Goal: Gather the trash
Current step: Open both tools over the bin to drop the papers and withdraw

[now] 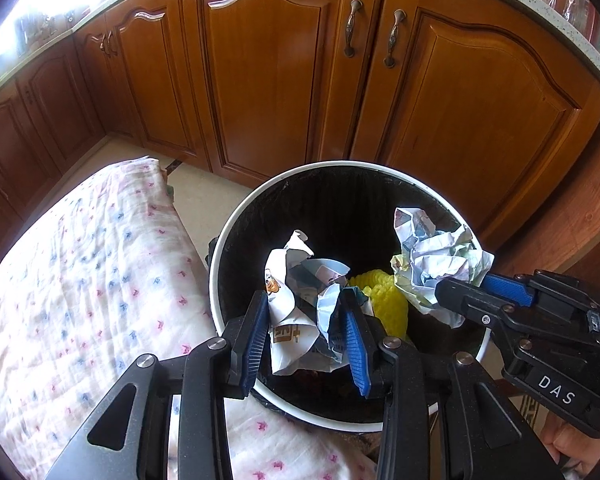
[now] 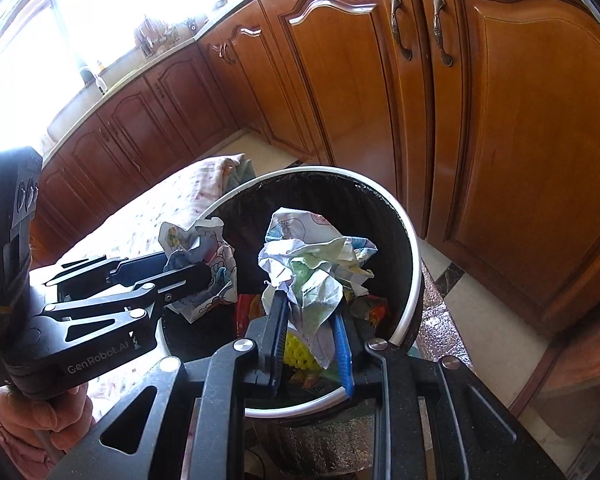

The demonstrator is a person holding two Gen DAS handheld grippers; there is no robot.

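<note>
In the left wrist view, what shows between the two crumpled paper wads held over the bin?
Between the left gripper's wad and the right gripper's wad, a yellow knobbly item lies down inside the bin, against the black liner.

Brown wooden cabinets [image 1: 268, 80] with curved metal handles [image 1: 352, 28] stand under a pale counter [image 2: 168, 54]. Bright window [image 2: 40, 20] light glares above the cream tiled floor [image 1: 204, 192].

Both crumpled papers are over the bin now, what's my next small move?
Probably open both grippers. The left gripper and right gripper each clamp a crumpled printed paper wad above the white-rimmed black trash bin, so both should drop inside.
</note>
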